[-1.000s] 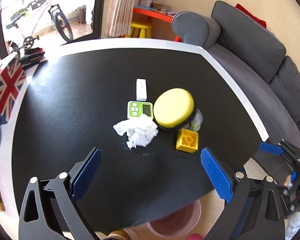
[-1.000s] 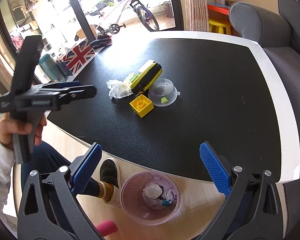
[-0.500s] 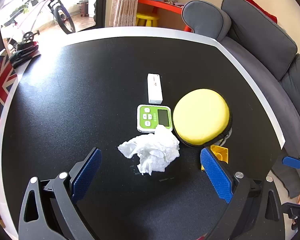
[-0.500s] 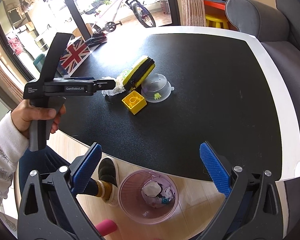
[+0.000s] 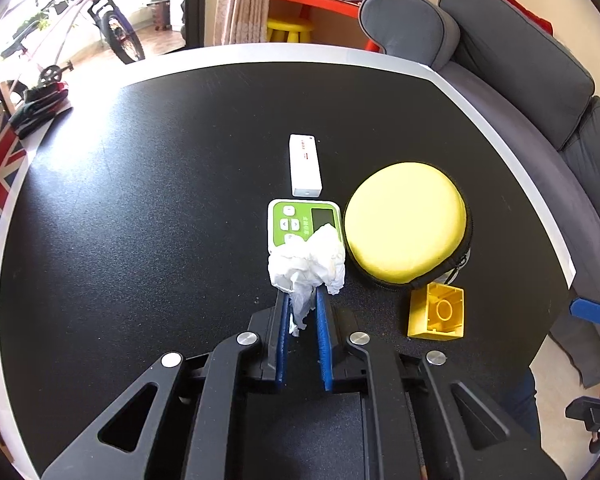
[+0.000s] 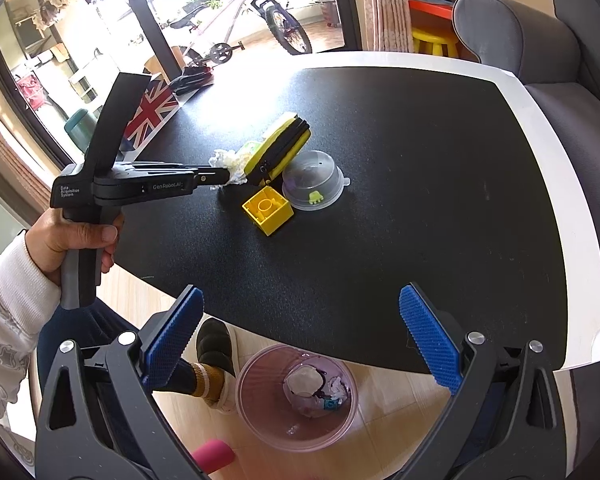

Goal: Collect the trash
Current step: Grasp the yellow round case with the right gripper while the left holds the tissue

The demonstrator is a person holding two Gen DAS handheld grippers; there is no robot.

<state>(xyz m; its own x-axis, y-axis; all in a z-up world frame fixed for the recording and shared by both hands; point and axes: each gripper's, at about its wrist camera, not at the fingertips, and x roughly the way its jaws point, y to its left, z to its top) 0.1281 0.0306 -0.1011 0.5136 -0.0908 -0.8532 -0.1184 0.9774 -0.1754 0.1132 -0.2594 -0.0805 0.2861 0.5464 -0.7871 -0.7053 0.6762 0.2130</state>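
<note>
Now my left gripper (image 5: 302, 304) is closed on the crumpled tissue (image 5: 308, 266), near the middle of the black table (image 5: 140, 200), touching the green timer (image 5: 304, 222). My right gripper (image 6: 300, 340) is wide apart beyond the near edge, above the pink bin (image 6: 260, 420), which holds, I think, paper scraps.

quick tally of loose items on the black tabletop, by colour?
White: 2, crumpled tissue in the left gripper, small white box
Yellow: 2, round zip case, toy brick
Green: 1, timer
Clear: 1, plastic dome lid
Total: 6
</note>
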